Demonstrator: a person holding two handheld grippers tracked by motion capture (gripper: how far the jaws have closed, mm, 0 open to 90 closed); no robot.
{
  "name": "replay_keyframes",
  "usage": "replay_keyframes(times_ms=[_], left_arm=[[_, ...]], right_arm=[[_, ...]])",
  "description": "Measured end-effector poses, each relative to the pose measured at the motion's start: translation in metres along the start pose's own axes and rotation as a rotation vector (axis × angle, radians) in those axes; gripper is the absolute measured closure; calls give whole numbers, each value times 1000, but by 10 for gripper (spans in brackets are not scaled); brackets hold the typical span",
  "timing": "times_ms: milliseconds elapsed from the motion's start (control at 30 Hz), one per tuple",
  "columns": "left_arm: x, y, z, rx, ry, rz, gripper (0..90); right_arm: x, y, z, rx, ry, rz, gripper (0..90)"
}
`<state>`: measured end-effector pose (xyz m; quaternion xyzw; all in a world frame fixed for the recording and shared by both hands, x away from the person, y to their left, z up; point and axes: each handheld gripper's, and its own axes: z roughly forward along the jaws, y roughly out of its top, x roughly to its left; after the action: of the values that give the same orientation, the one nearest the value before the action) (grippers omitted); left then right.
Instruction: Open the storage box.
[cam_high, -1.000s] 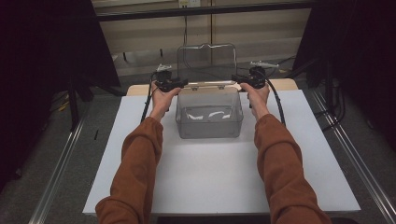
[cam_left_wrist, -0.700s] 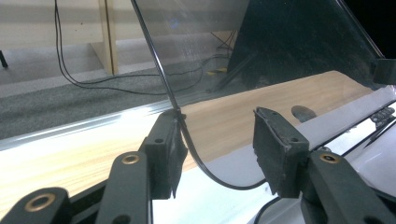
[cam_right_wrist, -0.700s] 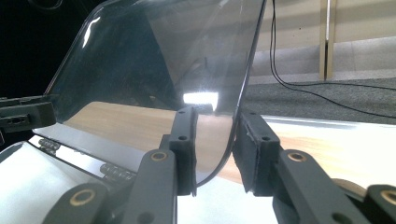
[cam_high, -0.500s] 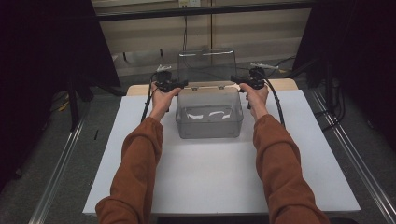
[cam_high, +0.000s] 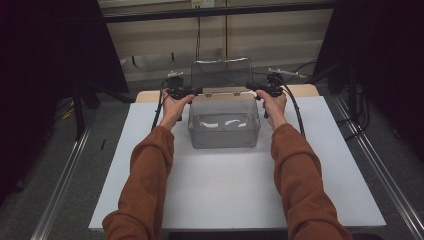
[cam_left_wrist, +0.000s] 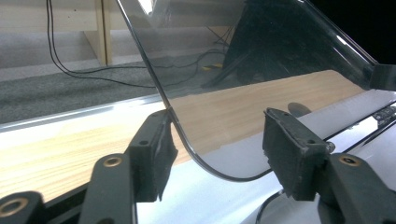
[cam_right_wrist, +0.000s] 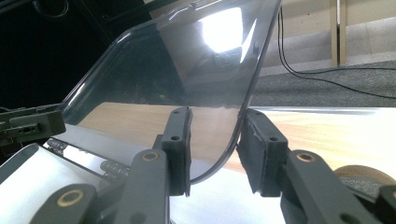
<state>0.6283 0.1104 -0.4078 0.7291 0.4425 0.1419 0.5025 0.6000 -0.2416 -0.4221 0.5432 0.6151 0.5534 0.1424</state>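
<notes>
At the upper centre of the high view, the clear box (cam_high: 224, 122) sits on the white bench (cam_high: 225, 190), its lid (cam_high: 221, 74) upright between the open left tongs (cam_high: 199, 91) and right tongs (cam_high: 248, 87), neither gripping, so closing it likely comes next

Both forearms in rust-orange sleeves reach forward, roughly parallel and well apart, left hand (cam_high: 172, 106) and right hand (cam_high: 273, 103) at about the same depth. Left gripper (cam_high: 186, 92) and right gripper (cam_high: 256, 89) point inward toward each other. Left gripper view: jaws spread wide, one pad (cam_left_wrist: 154, 154) touching the edge between them, the other well clear; right gripper view: jaws narrower but with gaps on both sides.
</notes>
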Motion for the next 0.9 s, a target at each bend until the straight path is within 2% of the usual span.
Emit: replay_keyframes(times_ms=[67,233,300,333,367,400,433,467,500,567,600,667,800,900], left_arm=[[-1,0,-1,-1,10,19,388],[-1,0,-1,2,7,19,369],[-1,0,0,2,4,17,369],[-1,-1,0,-1,-12,18,376],[-2,-1,0,-3,-13,21,421],[-4,-1,1,-17,-9,14,382],[-5,-1,1,-16,13,37,385],[-6,-1,2,-16,13,38,337],[-5,-2,2,-15,5,25,331],[-3,-3,1,-25,4,8,319],[-2,-3,0,-24,0,7,316],[-2,-2,-1,-29,6,22,314],[-4,-2,-1,-30,12,31,286],[-4,-3,-1,-28,20,34,264]], right_arm=[[0,0,0,5,-1,2,627],[-2,-2,2,22,-20,14,578],[-1,-1,1,13,-53,-18,625],[-1,0,0,20,-62,-29,654],[-3,0,-1,23,-57,-31,693],[-3,0,-1,17,-34,-14,680],[-1,0,0,12,-37,-18,667],[1,0,0,8,-72,-46,654],[3,-1,1,7,-76,-61,653],[4,-2,2,-6,-76,-57,656],[5,-2,2,-3,-82,-78,645],[4,-2,1,-3,-90,-84,591],[5,0,-1,-17,-87,-90,567],[7,1,-2,-16,-88,-112,558]])
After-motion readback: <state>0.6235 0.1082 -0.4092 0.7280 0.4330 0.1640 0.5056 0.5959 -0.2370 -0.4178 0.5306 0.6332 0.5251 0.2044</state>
